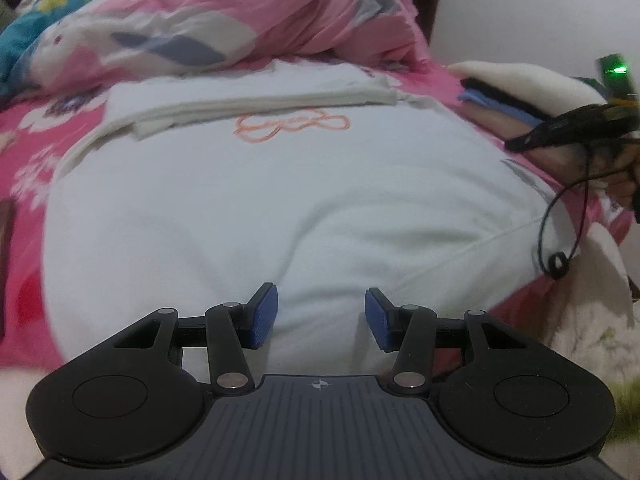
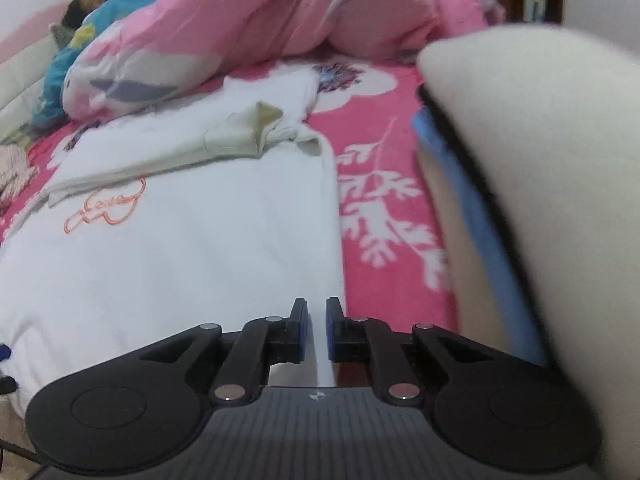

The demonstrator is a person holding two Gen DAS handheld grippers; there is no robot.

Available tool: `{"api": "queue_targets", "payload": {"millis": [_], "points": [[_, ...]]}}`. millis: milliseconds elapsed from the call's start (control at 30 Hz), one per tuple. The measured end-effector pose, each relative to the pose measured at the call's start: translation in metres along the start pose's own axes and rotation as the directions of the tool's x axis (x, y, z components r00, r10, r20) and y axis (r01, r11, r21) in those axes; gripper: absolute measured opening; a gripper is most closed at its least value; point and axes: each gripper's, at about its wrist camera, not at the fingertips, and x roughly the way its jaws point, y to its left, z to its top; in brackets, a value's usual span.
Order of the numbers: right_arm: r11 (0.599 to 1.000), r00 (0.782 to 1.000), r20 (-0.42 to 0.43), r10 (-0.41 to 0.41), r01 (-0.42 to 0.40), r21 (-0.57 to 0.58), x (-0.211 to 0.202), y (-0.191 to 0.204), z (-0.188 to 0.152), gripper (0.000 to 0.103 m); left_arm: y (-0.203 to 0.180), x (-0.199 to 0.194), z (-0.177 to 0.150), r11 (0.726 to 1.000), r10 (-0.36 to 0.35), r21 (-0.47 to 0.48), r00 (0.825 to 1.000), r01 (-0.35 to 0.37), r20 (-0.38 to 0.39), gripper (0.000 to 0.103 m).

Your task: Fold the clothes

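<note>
While the left hand-held gripper (image 1: 320,314) hovers with its jaws about half spread and nothing between them, the right hand-held gripper (image 2: 317,328) shows only a narrow slit between its blue pads (image 2: 331,330), which grip nothing. Both sit over a white garment (image 1: 280,200) spread flat on the pink floral bed (image 2: 384,168). Just beyond, the garment's sleeve lies folded across it. Farther back, a pink quilt (image 1: 248,12) is heaped.
</note>
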Motion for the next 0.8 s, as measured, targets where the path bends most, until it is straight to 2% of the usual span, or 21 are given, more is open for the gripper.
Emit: {"api": "queue_targets", "payload": {"millis": [100,167,233,267,367,467,567,667,800], "points": [[0.991,0.989,0.089,0.119,-0.113,-0.075,-0.029,0.019,-0.007,0.012,0.007,-0.008,-0.011,0.998,0.004,-0.062,1.0,-0.005,-0.013,0.049],[0.976,0.976,0.108,0.19,-0.176,-0.124,-0.036,0.03,-0.018,0.012,0.011,-0.013,-0.018,0.994,0.015,-0.104,1.0,-0.017,-0.019,0.049],[0.975,0.979,0.061,0.197,-0.189,-0.116,-0.031,0.03,-0.034,0.012,0.015,-0.017,-0.025,0.99,0.021,-0.142,1.0,-0.023,-0.021,0.049],[0.982,0.986,0.001,0.164,-0.163,-0.098,-0.023,0.028,-0.043,0.013,0.018,-0.02,-0.028,0.988,0.024,-0.155,0.999,-0.027,-0.021,0.049],[0.99,0.99,-0.029,0.138,-0.138,-0.016,-0.03,0.016,-0.062,0.012,0.022,-0.033,-0.034,0.984,0.042,-0.17,0.999,-0.044,-0.014,0.049],[0.991,0.991,0.033,0.129,-0.13,0.01,-0.055,0.014,-0.068,0.016,0.026,-0.047,-0.038,0.983,0.063,-0.172,0.998,-0.062,-0.002,0.049],[0.986,0.985,0.079,0.154,-0.158,0.049,-0.067,0.016,-0.072,0.016,0.031,-0.05,-0.043,0.974,0.095,-0.207,0.995,-0.096,-0.014,0.049],[0.977,0.975,0.108,0.195,-0.203,0.063,-0.07,0.024,-0.072,0.016,0.038,-0.048,-0.048,0.957,0.123,-0.26,0.992,-0.127,-0.033,0.049],[0.962,0.962,0.115,0.248,-0.258,0.092,-0.065,0.034,-0.077,0.021,0.053,-0.052,-0.053,0.924,0.175,-0.342,0.984,-0.169,-0.014,0.049]]}}
